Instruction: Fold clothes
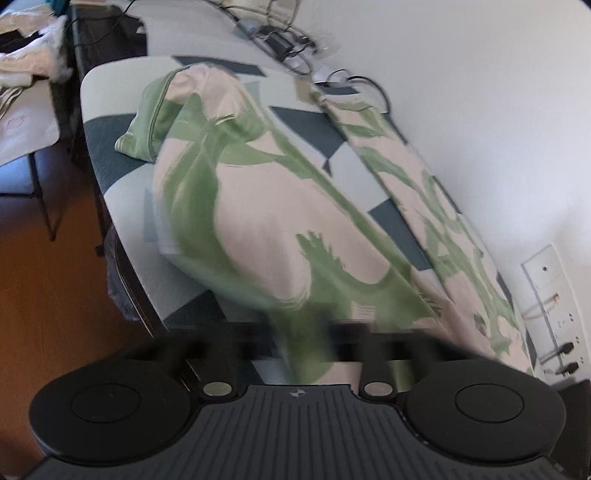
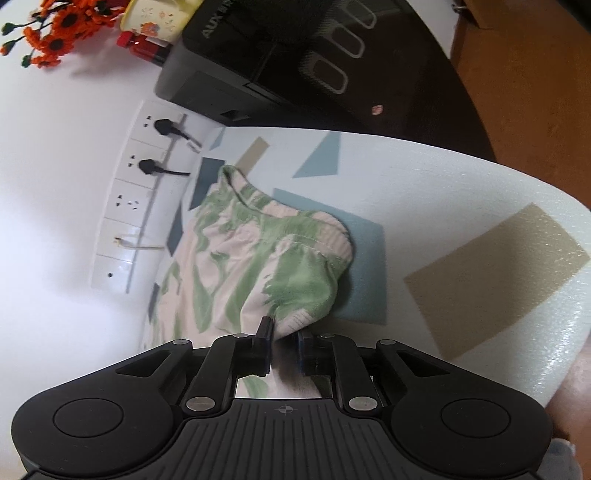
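Pyjama trousers point(image 2: 236, 258) in green-and-cream print lie lengthwise along the patterned tabletop point(image 2: 461, 206), running upward from both tongs: the right tongs point(image 2: 282, 345) pinch the waistband corner at lower centre, while the left tongs point(image 1: 299, 350) blur, grip unclear.

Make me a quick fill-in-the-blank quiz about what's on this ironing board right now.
1. The garment is pink with a ____ pattern.
2. The right gripper has its jaws closed on the ____.
3. Two black plugs sit in the wall ____.
4. The flowers are ____.

Missing words: green; garment; sockets; orange
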### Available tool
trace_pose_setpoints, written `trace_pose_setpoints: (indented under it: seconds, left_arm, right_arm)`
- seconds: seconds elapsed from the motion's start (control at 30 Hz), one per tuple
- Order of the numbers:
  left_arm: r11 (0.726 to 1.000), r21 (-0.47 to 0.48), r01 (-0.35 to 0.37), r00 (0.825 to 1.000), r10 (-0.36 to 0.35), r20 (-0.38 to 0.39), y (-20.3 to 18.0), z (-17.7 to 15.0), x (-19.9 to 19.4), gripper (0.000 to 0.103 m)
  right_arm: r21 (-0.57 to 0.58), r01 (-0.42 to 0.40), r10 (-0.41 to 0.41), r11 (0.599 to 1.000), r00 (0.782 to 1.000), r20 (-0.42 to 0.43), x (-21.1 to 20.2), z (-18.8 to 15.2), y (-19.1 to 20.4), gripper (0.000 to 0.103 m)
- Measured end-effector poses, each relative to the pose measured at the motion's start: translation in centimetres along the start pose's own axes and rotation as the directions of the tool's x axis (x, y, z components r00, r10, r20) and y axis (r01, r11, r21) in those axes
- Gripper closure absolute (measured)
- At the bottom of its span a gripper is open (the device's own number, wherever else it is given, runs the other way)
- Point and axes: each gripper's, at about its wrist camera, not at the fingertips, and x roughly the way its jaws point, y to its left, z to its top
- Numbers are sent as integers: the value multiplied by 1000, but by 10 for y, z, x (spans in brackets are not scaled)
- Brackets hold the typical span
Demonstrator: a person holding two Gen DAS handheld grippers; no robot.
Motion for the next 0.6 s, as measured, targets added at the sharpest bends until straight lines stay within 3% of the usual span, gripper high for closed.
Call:
trace_pose_setpoints:
  seconds: [0.03,0.13,0.27,0.37,0.6]
  left_arm:
    - [1000,9,-26,999,26,20,-3,0,-5,100]
    - [998,48,27,994,-32,108,-9,4,-32,101]
    - [988,35,153,958,-157,240,-20,24,-79,102]
    - [955,147,256,883,-294,366,-39,34,-118,102]
    - [913,231,336,776,-408,481,-56,41,-174,102]
  right_arm:
    - [7,-4,4,1000,1000,0,0,1,1,90]
    - [21,-27,27,999,1000,5,-1,5,5,90]
    - [69,-94,93,993,996,9,-5,8,8,91]
    - [76,-133,131,988,991,26,-15,8,22,97]
    - [-34,-281,283,959,955,87,-76,15,79,101]
